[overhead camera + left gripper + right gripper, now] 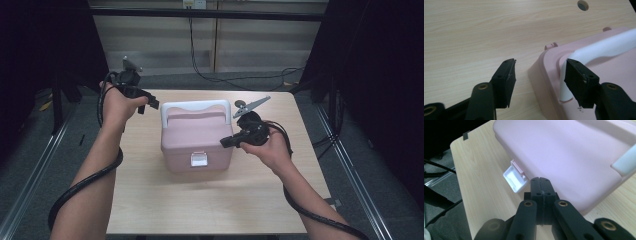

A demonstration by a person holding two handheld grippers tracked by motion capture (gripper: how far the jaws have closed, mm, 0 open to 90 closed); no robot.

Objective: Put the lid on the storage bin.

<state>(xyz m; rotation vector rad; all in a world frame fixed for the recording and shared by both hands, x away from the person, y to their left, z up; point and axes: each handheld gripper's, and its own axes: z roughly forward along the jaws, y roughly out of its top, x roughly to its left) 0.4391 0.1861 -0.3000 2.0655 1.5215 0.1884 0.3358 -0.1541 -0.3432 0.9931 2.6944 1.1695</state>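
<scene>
Reaching for the pink box point(196, 141) in the bench point(150, 200) middle, my left tool point(539, 75) is spread around its white handle point(599, 47); right tool point(541, 185) pressed together near the latch point(514, 179). Next, I think, pinch the handle.

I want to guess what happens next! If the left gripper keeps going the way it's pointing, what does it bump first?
Probably the pink box: its corner and the white handle sit between the left gripper's open jaws. Depth is hard to judge.
</scene>
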